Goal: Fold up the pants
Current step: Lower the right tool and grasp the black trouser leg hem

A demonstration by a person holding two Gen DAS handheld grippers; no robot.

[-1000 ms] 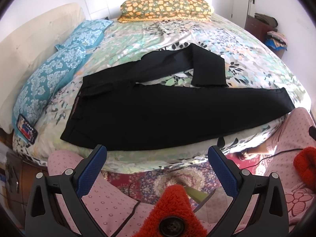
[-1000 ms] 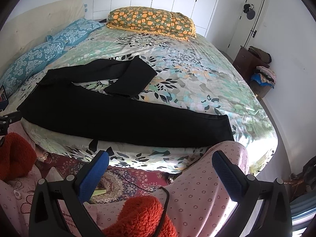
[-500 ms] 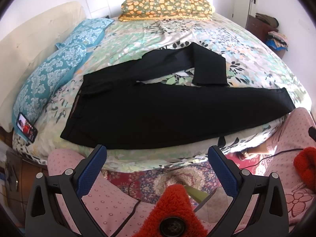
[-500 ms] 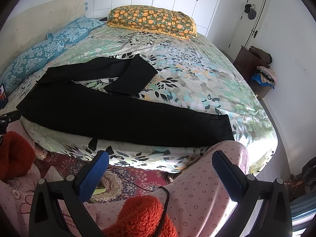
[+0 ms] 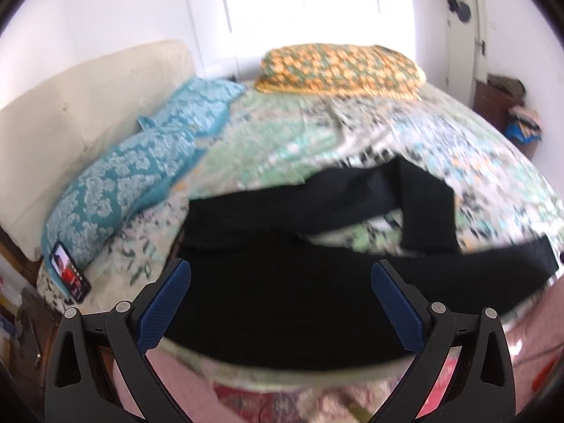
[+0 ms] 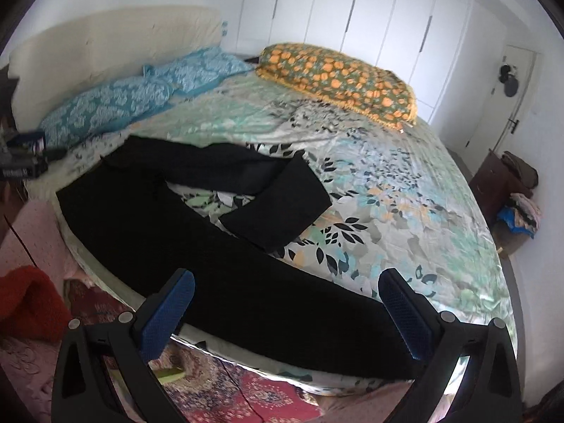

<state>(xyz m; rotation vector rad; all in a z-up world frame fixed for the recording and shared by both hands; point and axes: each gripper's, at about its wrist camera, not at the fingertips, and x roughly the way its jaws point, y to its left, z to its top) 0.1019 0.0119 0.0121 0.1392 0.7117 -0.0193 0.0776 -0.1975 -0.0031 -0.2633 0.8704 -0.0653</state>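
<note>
Two hand-held grippers, left (image 5: 280,303) & right (image 6: 285,308), jaws apart, nothing held, over black pants (image 6: 197,246) on bed (image 6: 405,190); phone (image 5: 68,275) by blue pillows (image 5: 120,190).

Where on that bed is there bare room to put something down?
The bedspread lies bare between the black pants, the orange pillow and the bed's right edge. The near-left edge is crowded: pants, blue pillows, a phone.

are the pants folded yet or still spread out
Mostly spread out. The pants lie flat across the bed, one leg straight along the near edge, the other leg bent back on itself. Both grippers are open, holding nothing.
</note>
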